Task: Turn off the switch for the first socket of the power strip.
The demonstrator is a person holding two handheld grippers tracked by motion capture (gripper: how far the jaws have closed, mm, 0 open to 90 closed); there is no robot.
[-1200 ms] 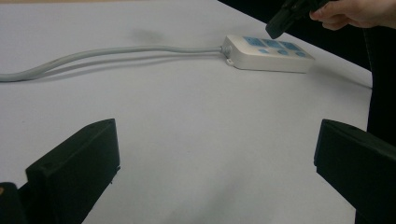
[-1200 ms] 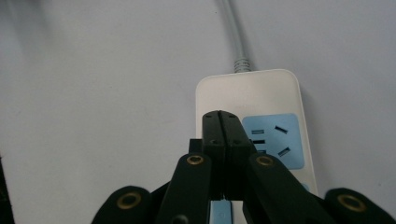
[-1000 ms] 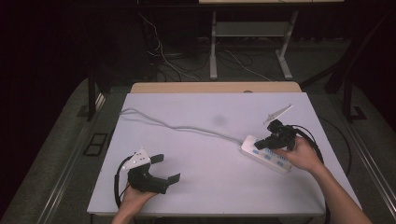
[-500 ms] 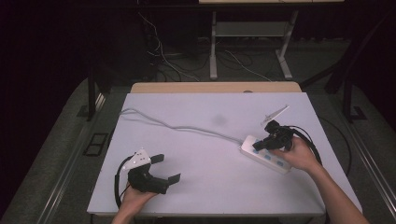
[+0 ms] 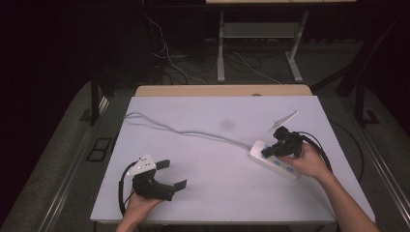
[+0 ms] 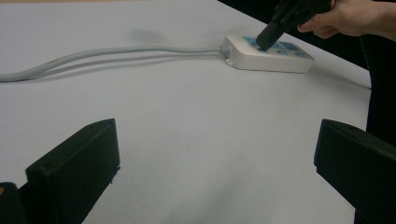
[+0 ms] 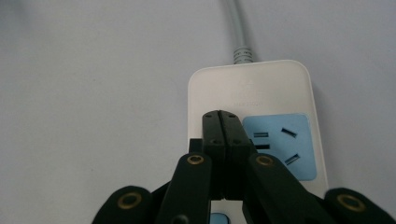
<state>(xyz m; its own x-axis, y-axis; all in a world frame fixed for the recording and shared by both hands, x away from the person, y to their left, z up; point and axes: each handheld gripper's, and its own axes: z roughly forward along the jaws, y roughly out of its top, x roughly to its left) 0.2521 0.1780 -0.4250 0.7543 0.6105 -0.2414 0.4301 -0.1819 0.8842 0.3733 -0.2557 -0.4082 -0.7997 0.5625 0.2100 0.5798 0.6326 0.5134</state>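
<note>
Right gripper (image 7: 222, 119), jaws closed, tips over the power strip (image 7: 275, 93).

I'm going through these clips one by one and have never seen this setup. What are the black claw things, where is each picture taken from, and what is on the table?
No robot here: a person holds a hand tool with two black jaws in each hand. The high view looks down on the white table from the person's side. The other two pictures come from cameras riding on each tool, looking along its jaws.

The left gripper rests near the table's front edge, jaws wide apart, holding nothing. The right gripper has its jaws pressed together, tips down on the white power strip, by the edge of a blue socket; whether it presses a switch cannot be told. The strip's grey cable runs across the table to its far left.

Nothing is being carried.
</note>
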